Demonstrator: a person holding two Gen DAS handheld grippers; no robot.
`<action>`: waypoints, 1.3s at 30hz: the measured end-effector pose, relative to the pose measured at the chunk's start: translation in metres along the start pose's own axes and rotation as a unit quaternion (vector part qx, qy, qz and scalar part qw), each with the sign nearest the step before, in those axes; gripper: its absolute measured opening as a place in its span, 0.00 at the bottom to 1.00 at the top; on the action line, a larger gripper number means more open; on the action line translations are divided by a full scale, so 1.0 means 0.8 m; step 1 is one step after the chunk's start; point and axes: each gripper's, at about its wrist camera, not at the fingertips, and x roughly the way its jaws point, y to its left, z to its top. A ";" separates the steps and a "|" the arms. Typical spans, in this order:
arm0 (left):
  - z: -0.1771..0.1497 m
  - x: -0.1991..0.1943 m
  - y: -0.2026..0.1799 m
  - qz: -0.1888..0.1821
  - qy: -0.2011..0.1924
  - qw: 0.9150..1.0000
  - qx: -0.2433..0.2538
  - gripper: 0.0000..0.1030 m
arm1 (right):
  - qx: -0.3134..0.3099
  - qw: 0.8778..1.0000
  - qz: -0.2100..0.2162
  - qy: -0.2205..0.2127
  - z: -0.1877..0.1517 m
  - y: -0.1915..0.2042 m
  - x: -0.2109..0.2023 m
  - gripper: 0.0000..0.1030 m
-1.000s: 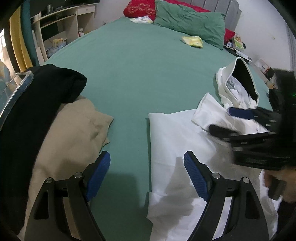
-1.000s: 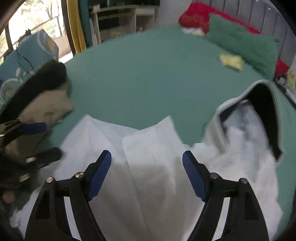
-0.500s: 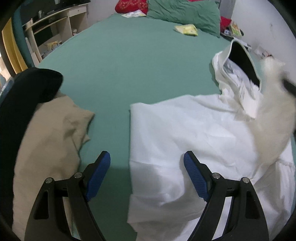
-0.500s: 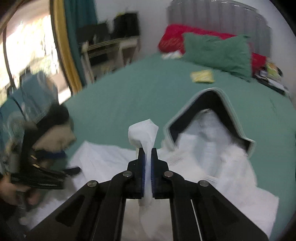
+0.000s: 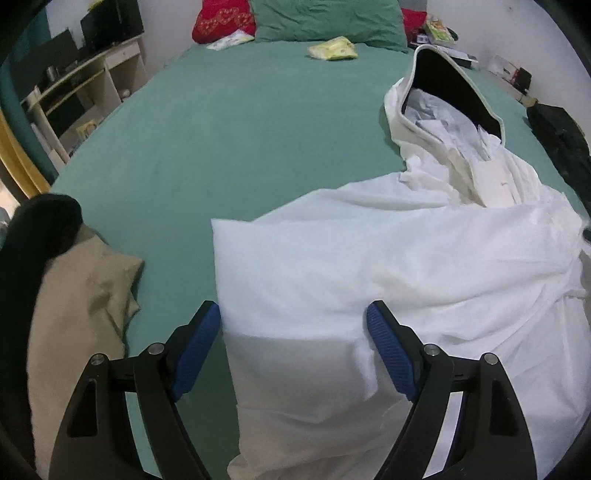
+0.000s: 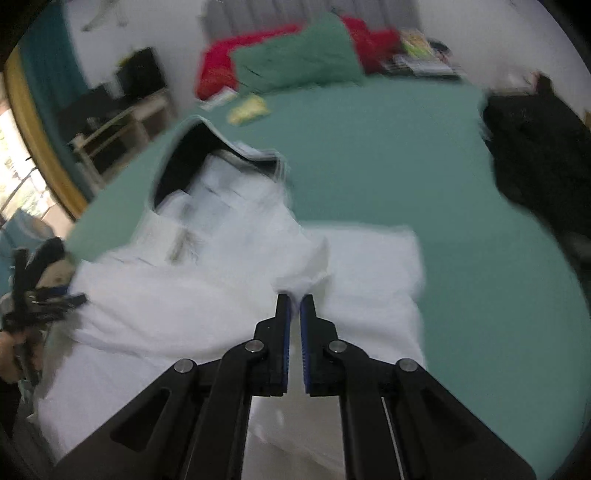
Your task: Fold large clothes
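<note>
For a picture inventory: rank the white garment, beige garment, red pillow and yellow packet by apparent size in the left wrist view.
1. white garment
2. beige garment, partly cut off and near the camera
3. red pillow, far away
4. yellow packet

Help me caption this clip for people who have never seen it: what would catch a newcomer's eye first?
The big white garment sprawled across the near part of the green bed, its dark-lined hood propped up at the far end. The right gripper is pinched shut on a fold of that white cloth, while the left gripper hangs open over its near edge. A beige garment lies bunched at the left.
</note>
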 end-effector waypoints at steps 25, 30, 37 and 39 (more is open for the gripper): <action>-0.003 -0.004 0.021 -0.024 -0.039 0.998 -0.054 0.83 | 0.034 0.999 0.035 0.011 0.035 -0.011 0.021 0.86; -0.006 0.007 0.002 -0.021 -0.023 0.999 -0.021 0.83 | 0.016 0.998 0.022 0.052 0.024 -0.004 0.051 0.12; -0.001 0.012 0.004 -0.028 -0.022 0.999 -0.027 0.83 | -0.015 0.998 -0.039 0.047 -0.002 -0.012 0.010 0.03; 0.006 0.016 0.004 -0.039 -0.020 0.998 -0.035 0.83 | -0.037 0.996 -0.055 0.064 -0.008 -0.010 0.003 0.04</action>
